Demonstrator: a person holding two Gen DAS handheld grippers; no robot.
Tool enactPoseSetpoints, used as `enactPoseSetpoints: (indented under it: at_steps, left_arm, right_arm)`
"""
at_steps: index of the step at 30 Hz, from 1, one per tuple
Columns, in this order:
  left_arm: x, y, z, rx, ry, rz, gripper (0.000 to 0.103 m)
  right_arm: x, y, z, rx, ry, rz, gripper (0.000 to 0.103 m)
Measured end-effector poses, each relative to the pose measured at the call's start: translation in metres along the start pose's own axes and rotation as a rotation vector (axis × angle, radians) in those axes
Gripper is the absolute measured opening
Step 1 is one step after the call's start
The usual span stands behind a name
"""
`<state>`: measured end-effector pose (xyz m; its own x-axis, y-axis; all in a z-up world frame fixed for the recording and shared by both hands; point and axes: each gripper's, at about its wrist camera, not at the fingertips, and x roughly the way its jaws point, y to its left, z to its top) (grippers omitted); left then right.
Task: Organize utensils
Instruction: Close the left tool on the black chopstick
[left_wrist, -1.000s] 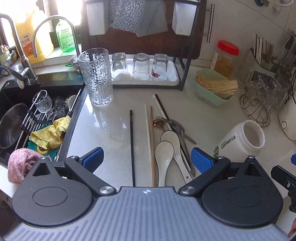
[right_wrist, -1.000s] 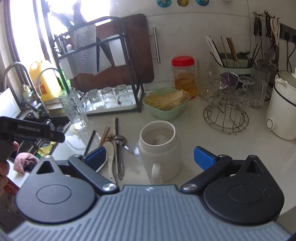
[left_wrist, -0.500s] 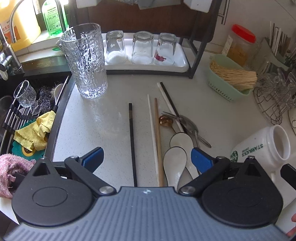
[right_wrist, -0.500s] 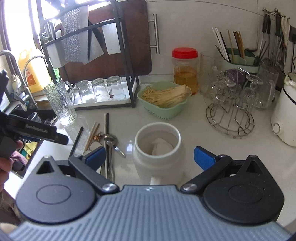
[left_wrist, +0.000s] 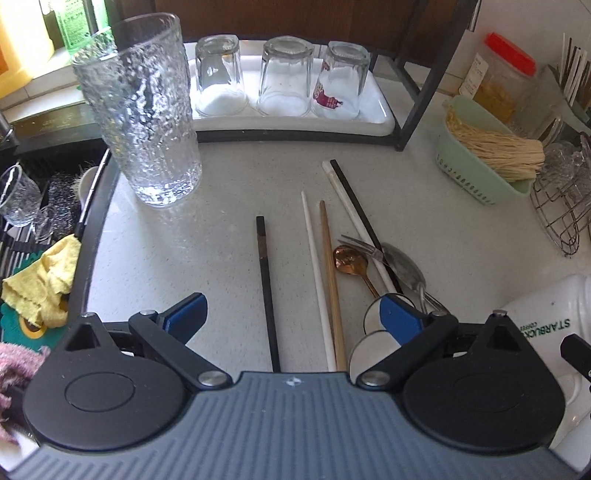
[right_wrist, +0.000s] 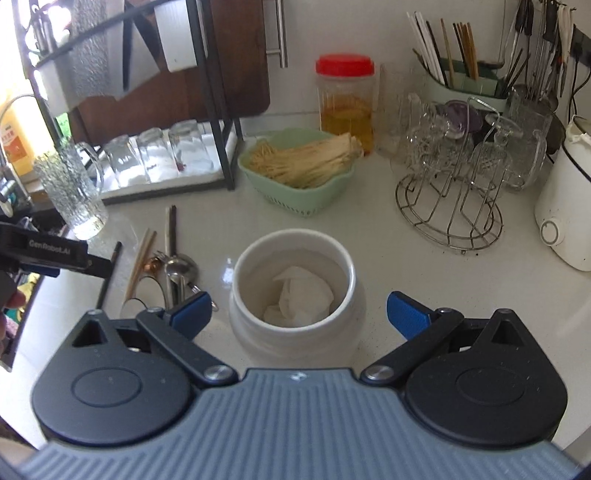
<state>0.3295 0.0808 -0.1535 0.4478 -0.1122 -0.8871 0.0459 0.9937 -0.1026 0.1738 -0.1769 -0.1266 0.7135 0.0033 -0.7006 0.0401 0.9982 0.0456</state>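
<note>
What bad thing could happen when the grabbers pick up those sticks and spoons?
The open left tool straddles the single black chopstick, the white one and the wooden one, so it might pinch several at once. The tall textured drinking glass stands near the sink edge; a bump might tip it. The open right tool could nudge the white ceramic mug.

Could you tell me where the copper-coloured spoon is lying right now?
In the left wrist view the copper spoon lies on the counter right of centre, between the wooden chopstick on its left and the steel spoon on its right.
</note>
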Motion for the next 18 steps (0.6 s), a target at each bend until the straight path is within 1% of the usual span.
enactPoseSetpoints:
  at_steps: [1,2,3,4,5,7,8,11,13,17,18]
  left_arm:
    - [0.002,0.0,0.001,0.003,-0.003,0.002,0.1]
    - [0.005,0.001,0.003,0.005,-0.004,0.004,0.1]
    - [0.008,0.002,0.004,0.004,-0.004,0.004,0.098]
    - [0.01,0.003,0.006,-0.003,-0.003,0.006,0.095]
    - [0.013,0.005,0.008,-0.01,0.0,0.005,0.094]
    - [0.02,0.009,0.013,-0.027,0.002,0.003,0.089]
    - [0.022,0.01,0.015,-0.032,-0.002,0.007,0.088]
    - [0.031,0.012,0.024,-0.036,-0.008,0.022,0.08]
    - [0.038,0.012,0.029,-0.031,-0.01,0.031,0.072]
    - [0.051,0.009,0.038,-0.018,-0.005,0.043,0.061]
    - [0.054,0.009,0.039,-0.017,-0.002,0.044,0.056]
  right_arm:
    - [0.002,0.001,0.0,0.005,0.006,-0.002,0.102]
    - [0.004,0.002,0.001,0.006,0.01,-0.002,0.1]
    - [0.006,0.004,0.0,0.004,0.016,-0.009,0.092]
    - [0.007,0.005,0.0,0.0,0.022,-0.02,0.09]
    - [0.008,0.006,0.001,-0.002,0.025,-0.025,0.09]
    - [0.01,0.008,0.002,-0.008,0.029,-0.036,0.09]
    - [0.01,0.008,0.002,-0.008,0.032,-0.037,0.09]
    - [0.011,0.007,0.004,0.001,0.044,-0.035,0.089]
    - [0.011,0.007,0.005,0.0,0.051,-0.037,0.089]
    - [0.012,0.008,0.008,-0.003,0.068,-0.038,0.089]
    - [0.013,0.008,0.008,-0.001,0.072,-0.038,0.089]
